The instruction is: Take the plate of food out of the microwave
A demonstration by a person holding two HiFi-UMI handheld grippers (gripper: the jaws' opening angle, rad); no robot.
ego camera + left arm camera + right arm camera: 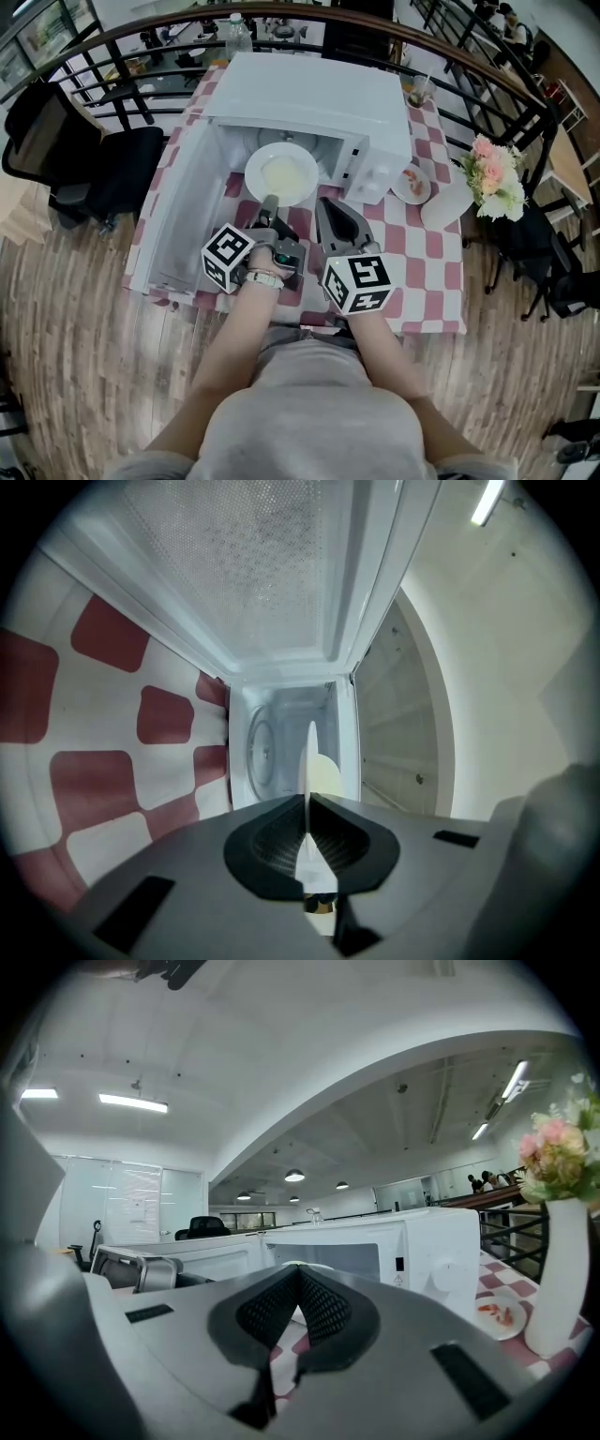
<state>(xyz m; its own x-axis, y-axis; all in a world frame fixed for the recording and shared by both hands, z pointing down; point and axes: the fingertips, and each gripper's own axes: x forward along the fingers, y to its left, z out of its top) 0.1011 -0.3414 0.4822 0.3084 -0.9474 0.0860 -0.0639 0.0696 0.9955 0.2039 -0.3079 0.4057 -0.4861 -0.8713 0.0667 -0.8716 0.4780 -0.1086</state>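
Withdrawal step in hand. White microwave oven (309, 94) sits far-centre on the red-and-white checked bench (422, 253), its door (183, 216) swung fully open to the left. Round white plate of pale yellow food (281, 173) is at the mouth of the cavity, face up. It seems clear of the glass turntable (261, 752), which shows bare beyond it in the left gripper view. Left tongs (270, 202) are clenched on the plate's near rim, which runs thin between the two pads. Right tongs (325, 202) sit just right of the plate, pressed together on nothing and not touching it. Judgement: plate mostly out, not yet set down. Next move calls for drawing it nearer and level so the food does not slide, then lowering it onto open cloth near the front edge. A one-sided rim grip may let the plate droop. Small white saucer with red scraps (412, 183) and white vase of pink flowers (469, 192) stand right of the oven, well apart from the plate.
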